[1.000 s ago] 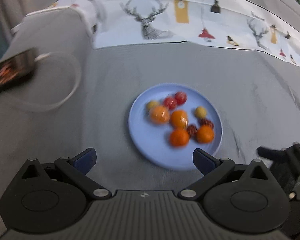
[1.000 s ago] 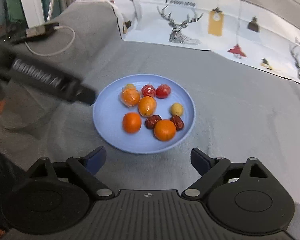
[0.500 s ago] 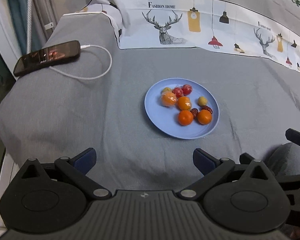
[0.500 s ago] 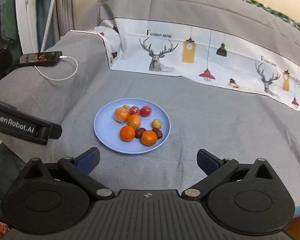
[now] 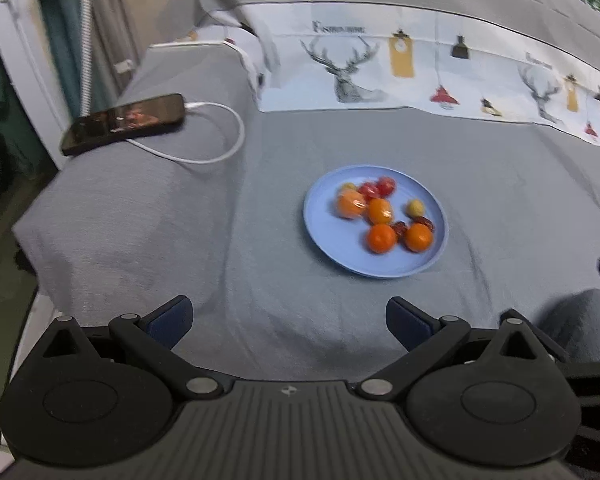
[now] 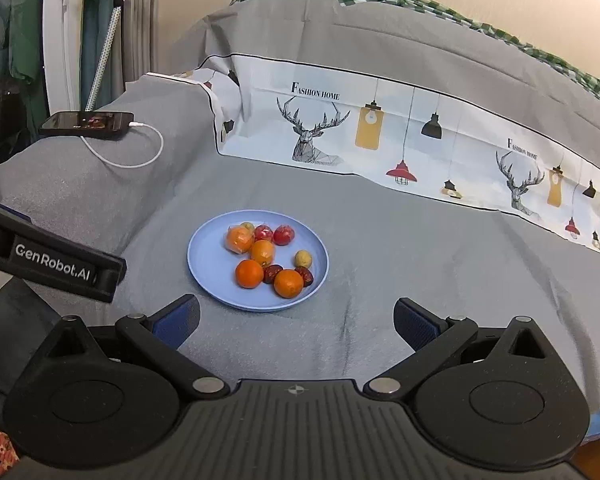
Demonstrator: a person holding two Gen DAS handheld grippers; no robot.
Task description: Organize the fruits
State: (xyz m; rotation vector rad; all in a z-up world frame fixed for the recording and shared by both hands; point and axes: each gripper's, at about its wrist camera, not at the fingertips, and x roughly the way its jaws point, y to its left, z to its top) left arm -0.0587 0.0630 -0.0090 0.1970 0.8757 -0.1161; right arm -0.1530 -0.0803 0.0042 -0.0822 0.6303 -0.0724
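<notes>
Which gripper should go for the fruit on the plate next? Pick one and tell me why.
Right, narrowly. The right gripper is open with the plate nearly centred ahead of it. The left gripper is open too, but the plate lies off to its right.

A grey-sheeted bed (image 6: 400,264) is spreading out ahead of me, carrying a blue plate (image 6: 208,258) of fruit near its middle. A black phone (image 6: 86,123) is lying on the raised grey fold at far left, its white cable (image 6: 140,160) looping across the sheet.
</notes>
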